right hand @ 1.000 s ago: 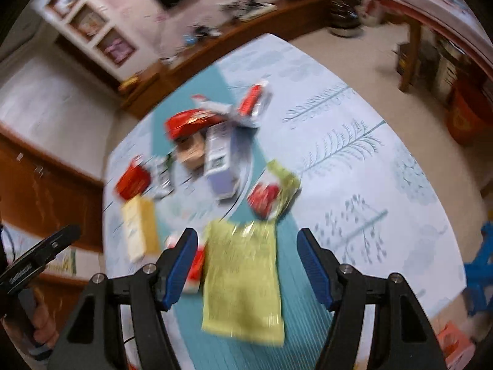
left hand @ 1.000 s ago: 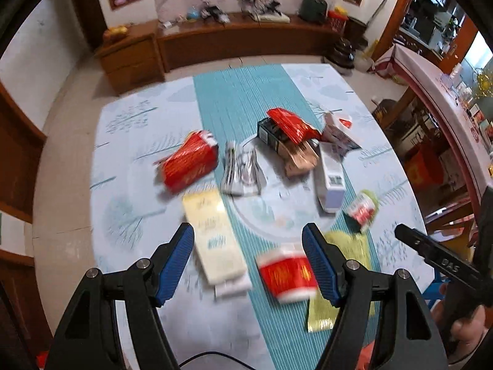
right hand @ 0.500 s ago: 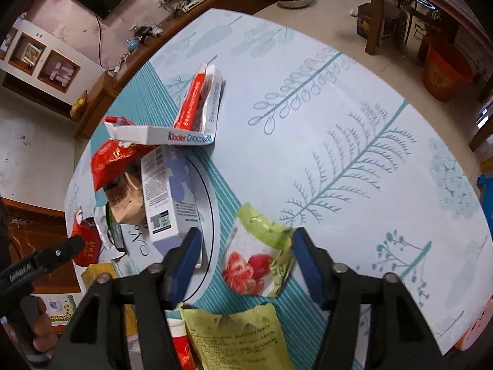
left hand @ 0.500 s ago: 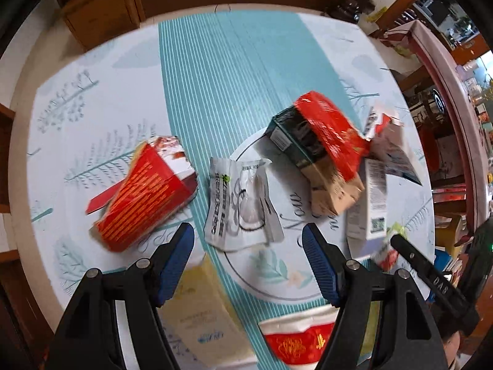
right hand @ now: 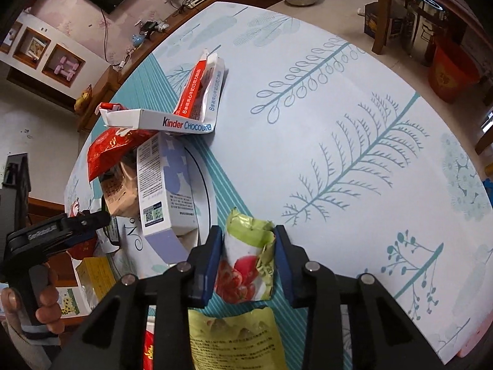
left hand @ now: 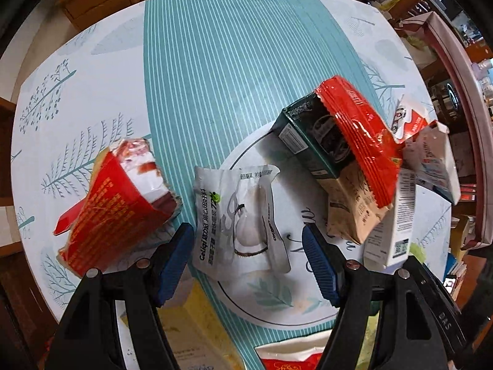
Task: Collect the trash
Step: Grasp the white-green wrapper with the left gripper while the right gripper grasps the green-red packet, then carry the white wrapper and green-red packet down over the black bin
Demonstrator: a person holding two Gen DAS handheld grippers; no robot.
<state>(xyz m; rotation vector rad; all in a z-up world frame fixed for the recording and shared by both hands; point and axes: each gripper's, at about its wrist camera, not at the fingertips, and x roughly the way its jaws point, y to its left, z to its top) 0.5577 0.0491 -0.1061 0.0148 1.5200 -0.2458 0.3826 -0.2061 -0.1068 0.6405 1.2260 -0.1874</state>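
My left gripper (left hand: 248,246) is open and straddles the near end of a white mask packet (left hand: 238,215) lying on the tablecloth and the plate's rim. My right gripper (right hand: 248,249) has its jaws closed against the sides of a small green and red snack wrapper (right hand: 246,262) on the table. A crushed red paper cup (left hand: 117,197) lies left of the left gripper. On the white plate (left hand: 277,302) sit a dark box with a red foil bag (left hand: 360,123), a tan packet (left hand: 354,209) and a white and lilac box (right hand: 163,185).
A Kinder Chocolate box (right hand: 185,114) lies beyond the plate. A yellow-green pouch (right hand: 234,339) and a yellow packet (left hand: 191,333) lie near the table's front edge. The left gripper's handle and hand (right hand: 40,262) show in the right wrist view. A red bucket (right hand: 453,71) stands on the floor.
Both grippers moved forward and down toward the table. The right jaws narrowed from wide open onto the green and red wrapper. The left gripper came closer over the white mask packet.
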